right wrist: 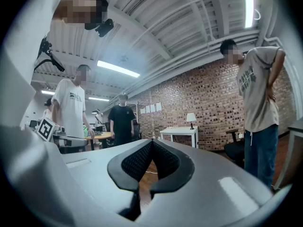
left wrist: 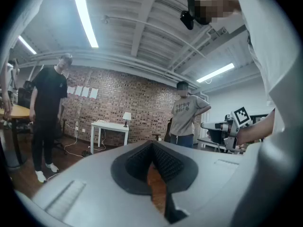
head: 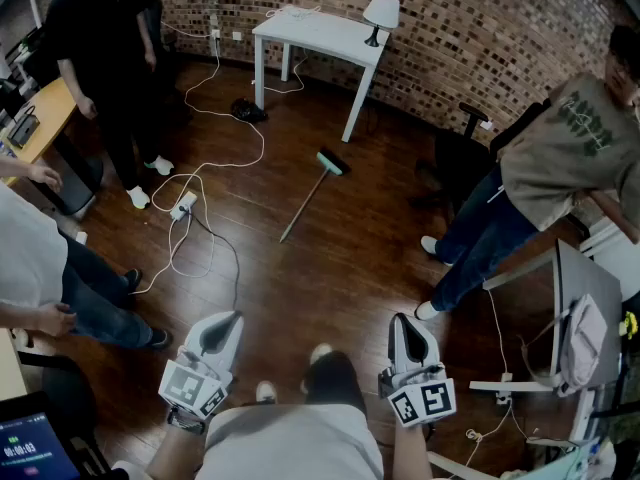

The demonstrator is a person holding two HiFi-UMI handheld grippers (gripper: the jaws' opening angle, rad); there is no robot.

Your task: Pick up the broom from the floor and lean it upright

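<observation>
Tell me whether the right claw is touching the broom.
Apart. The head view shows the broom lying well ahead, with floor between it and the right claw.

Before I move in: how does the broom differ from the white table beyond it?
The broom lies flat on the floor, with its teal head toward the table; the white table stands upright on its legs. The broom is a thin straight stick; the table is broad and carries a lamp. Both rest on the same dark wooden floor.
</observation>
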